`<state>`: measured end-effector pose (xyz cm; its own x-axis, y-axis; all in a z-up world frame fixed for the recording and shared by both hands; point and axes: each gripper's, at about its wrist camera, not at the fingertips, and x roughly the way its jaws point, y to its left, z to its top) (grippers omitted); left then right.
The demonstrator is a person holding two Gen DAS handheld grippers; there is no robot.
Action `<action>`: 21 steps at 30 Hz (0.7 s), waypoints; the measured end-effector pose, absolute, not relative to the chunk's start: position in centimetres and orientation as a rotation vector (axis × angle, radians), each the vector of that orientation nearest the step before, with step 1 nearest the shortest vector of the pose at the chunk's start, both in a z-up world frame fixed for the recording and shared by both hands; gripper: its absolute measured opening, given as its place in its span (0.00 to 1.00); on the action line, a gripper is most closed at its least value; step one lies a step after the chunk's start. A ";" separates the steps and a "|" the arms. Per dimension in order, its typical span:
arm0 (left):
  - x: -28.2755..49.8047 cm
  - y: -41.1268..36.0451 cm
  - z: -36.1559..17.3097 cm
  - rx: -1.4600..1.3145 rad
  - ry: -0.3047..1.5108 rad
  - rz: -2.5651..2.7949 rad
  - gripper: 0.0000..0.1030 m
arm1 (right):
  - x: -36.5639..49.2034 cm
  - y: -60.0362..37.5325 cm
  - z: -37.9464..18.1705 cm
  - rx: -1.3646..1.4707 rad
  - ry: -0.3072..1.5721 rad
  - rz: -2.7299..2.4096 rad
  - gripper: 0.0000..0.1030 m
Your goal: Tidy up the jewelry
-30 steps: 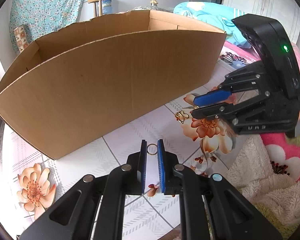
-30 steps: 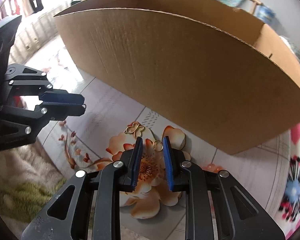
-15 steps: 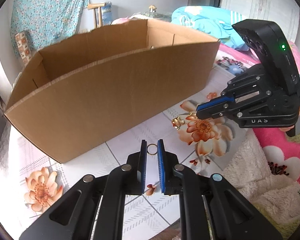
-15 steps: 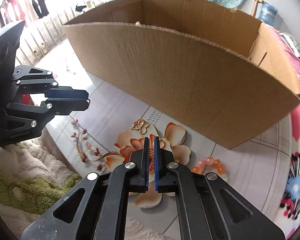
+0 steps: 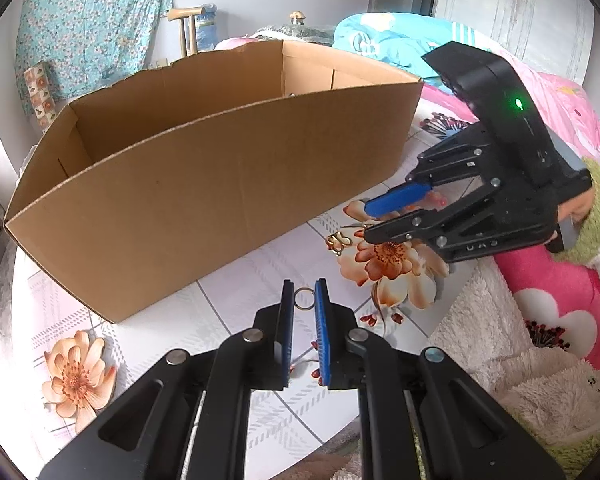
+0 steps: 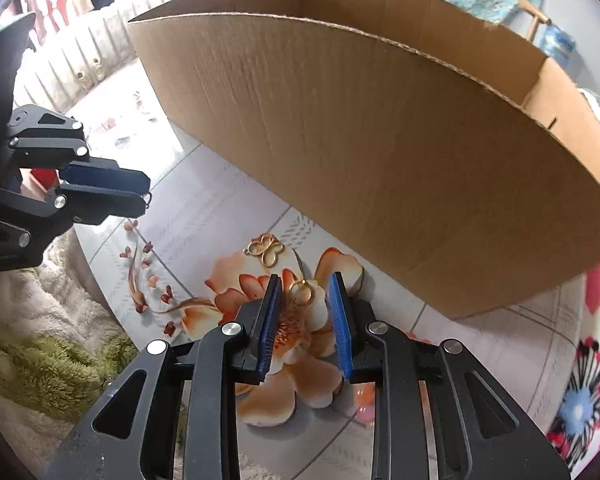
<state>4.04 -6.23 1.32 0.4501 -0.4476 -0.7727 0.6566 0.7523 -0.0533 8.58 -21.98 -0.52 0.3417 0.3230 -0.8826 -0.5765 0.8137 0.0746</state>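
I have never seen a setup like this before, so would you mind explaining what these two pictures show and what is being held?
There is no robot here: a person holds a two-finger gripper in each hand, and each carries a fisheye camera looking along its fingers. One picture is from the left gripper, the other from the right gripper, so each also sees the other from the side.

They work over a flowered tablecloth, in front of a large open cardboard box.

The left gripper pinches a small gold ring between its blue pads. The right gripper's jaws are opening; a second gold ring lies on the cloth between them, touched by neither pad. A gold butterfly pendant lies nearby, and a fluffy blanket is at the edge.
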 end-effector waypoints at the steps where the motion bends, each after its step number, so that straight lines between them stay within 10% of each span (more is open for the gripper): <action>1: 4.2 -6.3 1.3 0.269 0.865 -0.692 0.10 | 8.8 -22.0 -0.5 -0.280 1.078 0.590 0.08; 21: 3.8 -4.4 5.4 0.202 0.790 -0.726 0.10 | 5.3 -24.6 6.8 -0.114 0.949 0.582 0.08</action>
